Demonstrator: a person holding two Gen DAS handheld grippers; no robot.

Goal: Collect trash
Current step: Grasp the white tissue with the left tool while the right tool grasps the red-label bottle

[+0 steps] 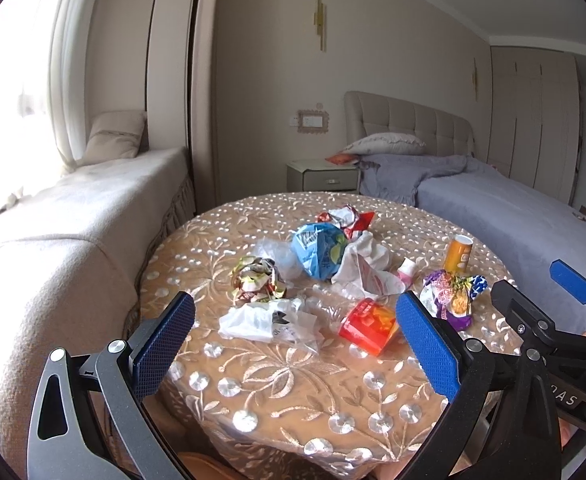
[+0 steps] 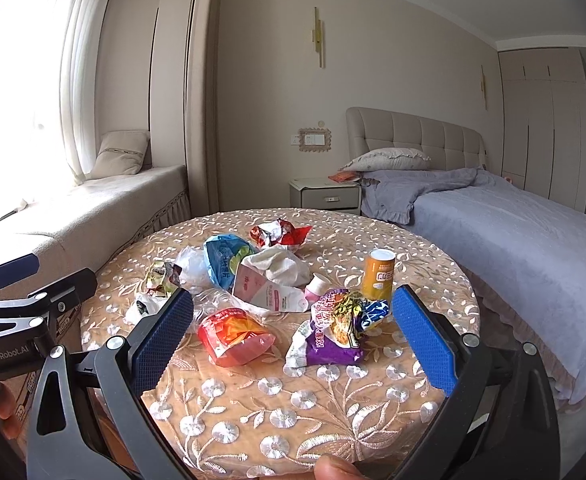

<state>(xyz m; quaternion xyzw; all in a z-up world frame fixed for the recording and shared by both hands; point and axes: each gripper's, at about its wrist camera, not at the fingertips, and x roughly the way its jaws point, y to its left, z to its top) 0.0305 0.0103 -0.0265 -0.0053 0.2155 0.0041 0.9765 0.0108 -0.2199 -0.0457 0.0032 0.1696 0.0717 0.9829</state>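
Trash lies heaped on the round table (image 1: 293,392), across the middle of both frames. The left gripper (image 1: 297,344) hangs over the near edge with its jaws spread wide and nothing between them; the right gripper (image 2: 293,344) does the same, equally empty.

Lower centre in the left wrist view lie the crumpled white plastic bag (image 1: 265,322) and the red wrapper (image 1: 369,324). In the right wrist view the purple snack packet (image 2: 333,328) sits just inside the right jaw, with the orange canister (image 2: 379,274) upright behind it at centre right. Toward the upper middle sit the blue bag (image 1: 319,250) and a red-and-white wrapper (image 1: 347,218).

All of this looks light and soft. The film wrappers are probably slippery and will crush flat, so a pinch on a bunched fold should hold better than one on a flat face. The canister looks stiff and likely empty; it could tip or roll, so it wants gripping across its middle. No bin shows in either view.
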